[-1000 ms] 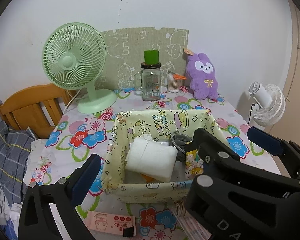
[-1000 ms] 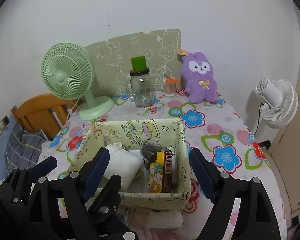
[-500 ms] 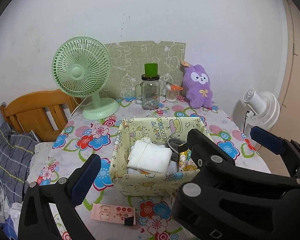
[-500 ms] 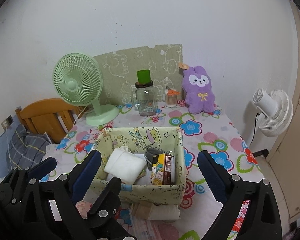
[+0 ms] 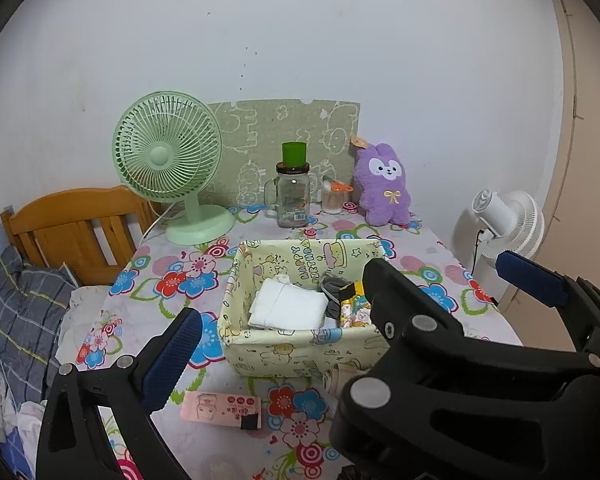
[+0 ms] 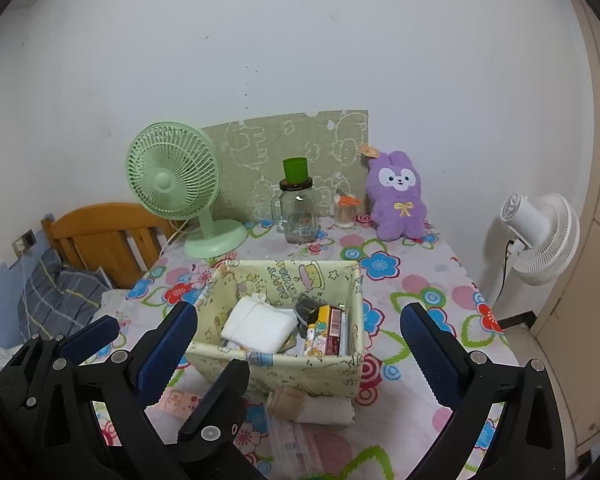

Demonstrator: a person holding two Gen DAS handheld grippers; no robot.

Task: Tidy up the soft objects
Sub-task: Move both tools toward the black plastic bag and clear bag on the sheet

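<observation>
Floral tablecloth (image 6: 420,280) under fabric basket (image 6: 276,368); both hand-held grippers (image 6: 300,344) (image 5: 348,304) wide open, empty.

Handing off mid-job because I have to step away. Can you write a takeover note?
Left claw: open, empty.
Right claw: open, empty; its jaws have just been opening wide.
Fabric basket: mid-table.
Done: white folded cloth lies inside the basket, beside small packets.
Probably left: beige rolled cloth on the table against the basket's front, and purple plush upright at the back wall.
</observation>
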